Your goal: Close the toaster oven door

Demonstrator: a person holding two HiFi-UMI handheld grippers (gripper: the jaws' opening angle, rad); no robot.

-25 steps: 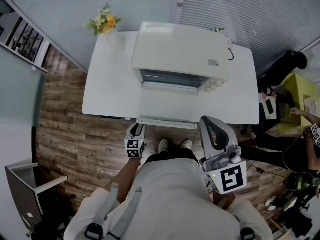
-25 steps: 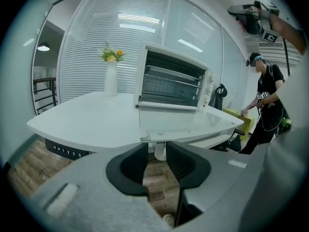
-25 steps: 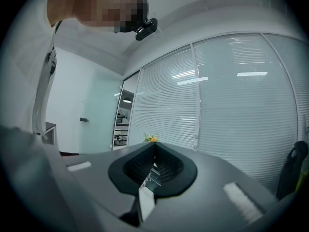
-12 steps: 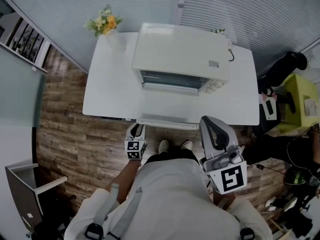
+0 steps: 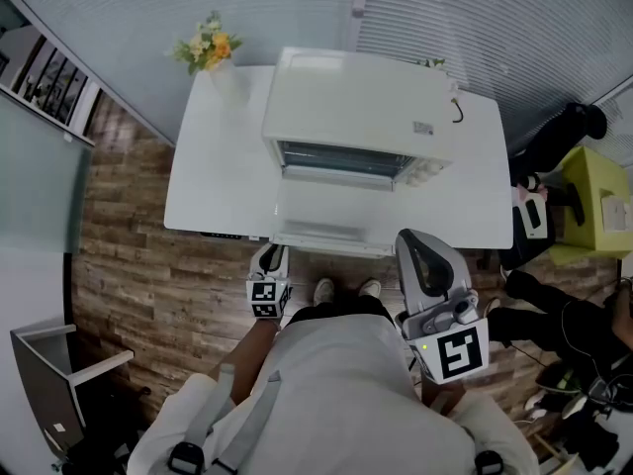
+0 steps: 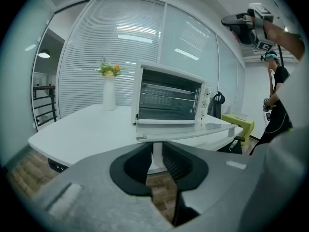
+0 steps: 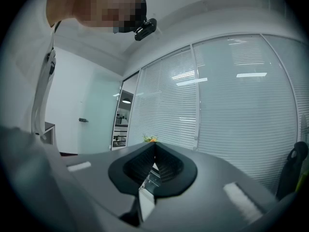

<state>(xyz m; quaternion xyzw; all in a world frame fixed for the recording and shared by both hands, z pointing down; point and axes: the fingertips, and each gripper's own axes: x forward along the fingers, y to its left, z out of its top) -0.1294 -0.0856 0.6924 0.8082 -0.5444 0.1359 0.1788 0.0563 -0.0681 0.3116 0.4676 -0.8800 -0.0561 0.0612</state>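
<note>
— Where's the toaster oven door (image 5: 331,211)?
— Flat open over the counter (image 5: 213,176) edge. Your left gripper (image 6: 154,149), fingers just narrowed, empty, sits below its corner; right gripper (image 7: 154,145) closed. Lifting off-centre could slip.

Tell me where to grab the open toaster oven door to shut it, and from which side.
Take the handle along the door's free front edge, coming from the near side and below. The door lies flat, hinged at the toaster oven's base, so lifting that edge should swing it up.
</note>
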